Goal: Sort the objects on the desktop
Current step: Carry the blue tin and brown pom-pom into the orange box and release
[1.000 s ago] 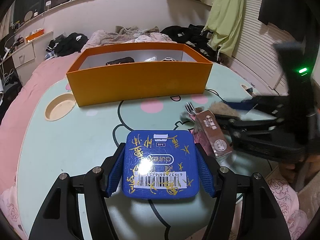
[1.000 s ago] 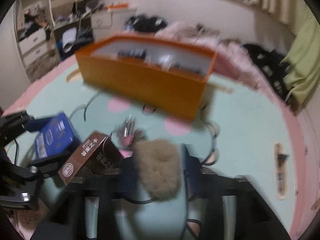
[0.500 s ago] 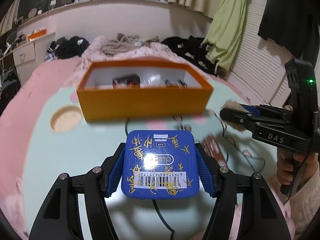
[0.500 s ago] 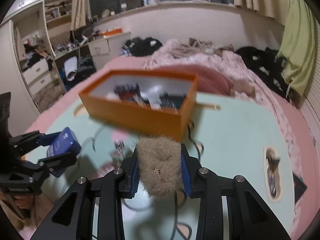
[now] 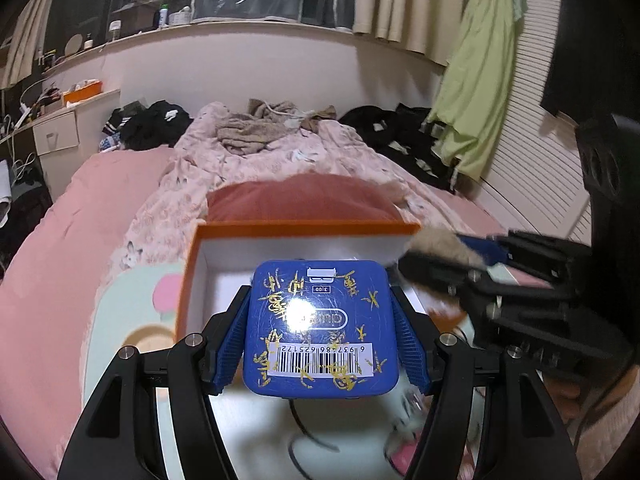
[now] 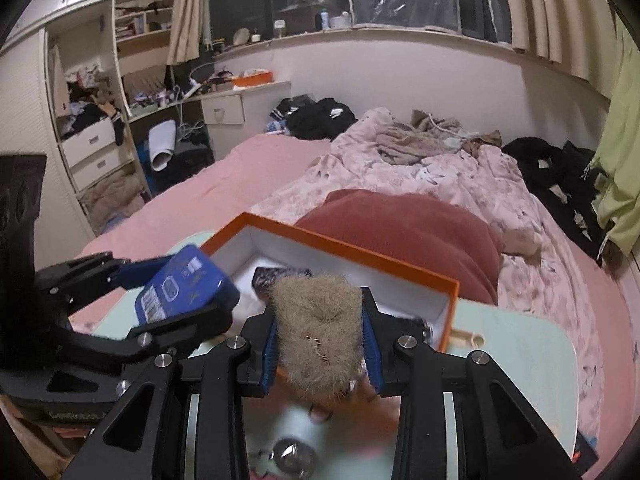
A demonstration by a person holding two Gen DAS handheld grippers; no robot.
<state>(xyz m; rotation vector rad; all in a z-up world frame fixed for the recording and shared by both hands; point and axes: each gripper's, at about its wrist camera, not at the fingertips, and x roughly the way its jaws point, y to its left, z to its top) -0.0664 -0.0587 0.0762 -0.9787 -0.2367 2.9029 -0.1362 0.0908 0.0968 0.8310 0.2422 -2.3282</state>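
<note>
My left gripper (image 5: 320, 328) is shut on a blue square box (image 5: 320, 324) with gold scribbles and a barcode, held above the near wall of the open orange box (image 5: 192, 252). My right gripper (image 6: 318, 336) is shut on a tan furry pouch (image 6: 316, 328), held over the orange box (image 6: 360, 254). The right gripper and pouch (image 5: 436, 244) show at the right of the left wrist view. The left gripper with the blue box (image 6: 180, 288) shows at the left of the right wrist view. A dark item (image 6: 280, 278) lies inside the orange box.
The orange box stands on a pale green table (image 6: 516, 360) with a round recess (image 5: 148, 338) at its left. A black cable (image 5: 308, 436) and small blurred items (image 6: 292, 456) lie on the table below the grippers. A pink bed with a red cushion (image 6: 404, 224) lies behind.
Both grippers have risen and moved forward with their loads, from low over the table to above the orange box. The brown carton has dropped out of view.
</note>
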